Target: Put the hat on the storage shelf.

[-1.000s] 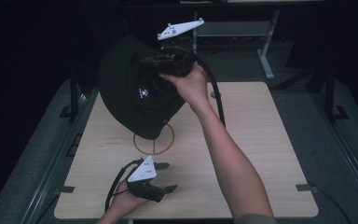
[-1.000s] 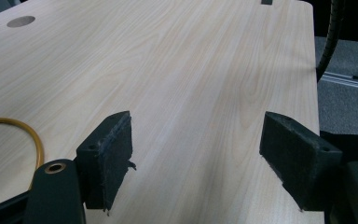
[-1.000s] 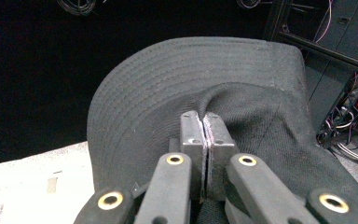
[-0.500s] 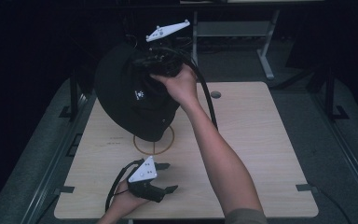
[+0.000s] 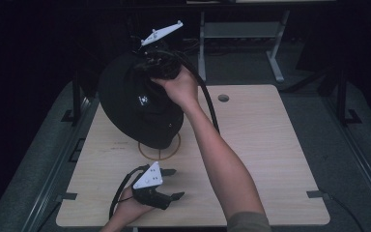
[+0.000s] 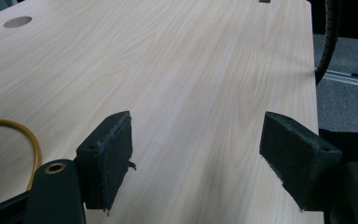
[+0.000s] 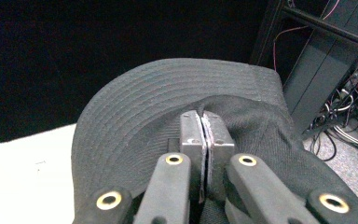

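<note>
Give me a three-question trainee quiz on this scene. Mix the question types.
1. True or false: the right tool is shut on the black hat.
2. The left tool is: A) open above bare table, B) shut on a cable, C) holding the hat.
3. Fill in: on the table below the hat lies a thin yellow ____.

Key: 1 true; 2 A; 3 ring.

The hat (image 5: 137,104) hangs above the table's (image 5: 270,145) ring (image 5: 159,153), left claw (image 5: 171,183) nearer.
</note>
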Demonstrator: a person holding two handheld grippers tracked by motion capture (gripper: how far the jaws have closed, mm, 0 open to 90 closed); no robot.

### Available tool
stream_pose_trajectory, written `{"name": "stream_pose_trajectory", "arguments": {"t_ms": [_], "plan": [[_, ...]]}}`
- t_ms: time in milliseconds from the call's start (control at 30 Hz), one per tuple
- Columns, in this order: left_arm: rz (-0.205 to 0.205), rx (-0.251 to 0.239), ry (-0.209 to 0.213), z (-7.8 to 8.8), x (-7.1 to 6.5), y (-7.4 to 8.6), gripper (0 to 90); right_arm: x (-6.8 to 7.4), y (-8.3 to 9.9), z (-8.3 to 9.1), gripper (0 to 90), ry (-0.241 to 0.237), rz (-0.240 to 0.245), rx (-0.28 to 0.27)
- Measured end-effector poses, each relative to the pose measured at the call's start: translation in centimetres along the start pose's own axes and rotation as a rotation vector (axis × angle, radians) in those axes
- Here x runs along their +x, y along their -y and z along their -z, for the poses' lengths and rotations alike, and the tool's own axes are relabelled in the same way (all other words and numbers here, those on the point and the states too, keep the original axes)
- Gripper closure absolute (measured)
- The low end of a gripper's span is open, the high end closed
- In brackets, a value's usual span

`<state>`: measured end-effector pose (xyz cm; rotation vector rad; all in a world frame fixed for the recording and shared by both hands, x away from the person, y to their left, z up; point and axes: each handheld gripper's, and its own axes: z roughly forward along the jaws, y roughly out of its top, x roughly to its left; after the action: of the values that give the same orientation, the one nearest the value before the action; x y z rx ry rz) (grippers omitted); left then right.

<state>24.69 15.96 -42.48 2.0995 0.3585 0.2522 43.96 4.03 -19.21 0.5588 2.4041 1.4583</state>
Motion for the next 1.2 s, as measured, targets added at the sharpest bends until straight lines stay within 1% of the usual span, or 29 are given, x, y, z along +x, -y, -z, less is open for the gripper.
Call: {"name": "stream_pose_trajectory", "arguments": {"t_ms": [67,100,200,267,300,333,367,400,433,467,567,600,633,667,700,733,767,800,833,867,933,967,1000,1033,1067,1100,1133,1167,1200], "plan": [[-0.003,0.0,0.001,0.0,0.0,0.0,24.9,0.1,-0.1,-0.2,88.4,0.009,0.008,0.01],[-0.004,0.002,0.002,-0.1,0.0,0.0,24.9,0.3,-0.4,-0.7,88.3,0.013,0.031,0.034],[-0.006,0.005,0.002,-0.1,0.0,0.0,24.9,0.9,-0.7,-1.6,88.0,0.022,0.058,0.068],[-0.015,0.011,0.001,0.0,0.1,0.0,24.9,1.1,-0.8,-1.9,87.7,0.017,0.065,0.077],[-0.016,0.01,0.002,0.0,0.0,0.0,24.8,1.4,-0.8,-2.6,86.0,0.018,0.087,0.095],[-0.011,0.011,0.004,0.0,0.0,0.0,24.8,1.4,-0.8,-2.6,86.0,0.018,0.087,0.095],[-0.011,0.011,0.005,0.0,-0.1,0.0,24.9,1.8,-0.8,-2.9,73.8,0.031,0.096,0.091],[-0.011,0.01,0.006,0.1,-0.2,-0.1,24.8,1.8,-0.8,-3.0,69.7,0.033,0.096,0.09],[-0.011,0.01,0.006,0.1,-0.2,-0.1,24.9,1.8,-0.8,-3.0,69.7,0.033,0.096,0.09],[-0.013,0.008,0.005,0.1,-0.2,0.0,24.9,1.7,-0.7,-2.9,64.3,0.025,0.083,0.092],[-0.01,0.007,0.004,0.2,-0.2,0.0,24.9,1.3,-0.3,-2.2,58.1,0.016,0.057,0.078],[-0.01,0.007,0.004,0.2,-0.2,0.0,24.8,1.3,-0.3,-2.2,58.1,0.016,0.057,0.078],[-0.007,0.003,0.006,0.1,-0.2,0.0,24.8,0.9,0.1,-1.6,54.5,0.002,0.028,0.068],[-0.007,0.003,0.006,0.1,-0.2,0.0,24.8,0.9,0.1,-1.6,54.5,0.002,0.028,0.068],[-0.009,0.005,0.006,0.1,-0.2,0.0,24.8,0.6,0.6,-1.0,50.9,-0.001,0.011,0.061],[-0.009,0.005,0.006,0.1,-0.2,0.0,24.8,0.6,0.6,-1.0,50.9,-0.001,0.011,0.061],[-0.012,0.006,0.003,0.2,-0.2,0.0,24.8,0.3,1.2,-0.3,48.6,-0.001,-0.003,0.043],[-0.012,0.006,0.003,0.2,-0.2,0.0,24.8,0.3,1.2,-0.3,48.6,-0.001,-0.003,0.043],[-0.01,0.007,0.002,0.2,-0.2,0.0,24.8,0.1,1.5,0.1,47.7,-0.006,-0.01,0.032],[-0.001,0.002,0.0,0.3,-0.1,0.0,24.8,-0.2,2.1,0.8,45.9,-0.01,-0.023,0.022],[-0.002,0.005,0.0,0.3,-0.1,0.0,24.8,-0.4,2.3,1.1,44.8,-0.013,-0.031,0.02],[0.006,0.006,-0.001,0.3,0.0,0.0,24.8,-0.7,2.9,1.8,42.4,-0.013,-0.039,0.012],[0.006,0.006,-0.001,0.3,0.0,0.0,24.8,-0.7,2.9,1.8,42.4,-0.013,-0.039,0.012],[0.01,0.009,0.001,0.2,0.0,0.0,24.8,-0.9,3.4,2.4,39.3,-0.015,-0.049,-0.001],[0.013,0.007,0.003,0.2,0.0,0.0,24.8,-0.9,3.4,2.4,39.3,-0.015,-0.049,-0.001],[0.022,0.006,0.002,0.1,0.0,0.1,24.8,-1.2,3.9,3.1,38.2,-0.019,-0.062,-0.004],[0.022,0.006,0.002,0.1,0.0,0.1,24.8,-1.2,3.9,3.1,38.2,-0.019,-0.062,-0.004],[0.024,0.004,0.004,0.1,0.1,0.1,24.8,-1.3,4.5,3.7,35.7,-0.01,-0.075,-0.007],[0.024,0.004,0.004,0.1,0.1,0.1,24.8,-1.4,4.7,4.0,35.3,-0.005,-0.082,-0.008]]}}
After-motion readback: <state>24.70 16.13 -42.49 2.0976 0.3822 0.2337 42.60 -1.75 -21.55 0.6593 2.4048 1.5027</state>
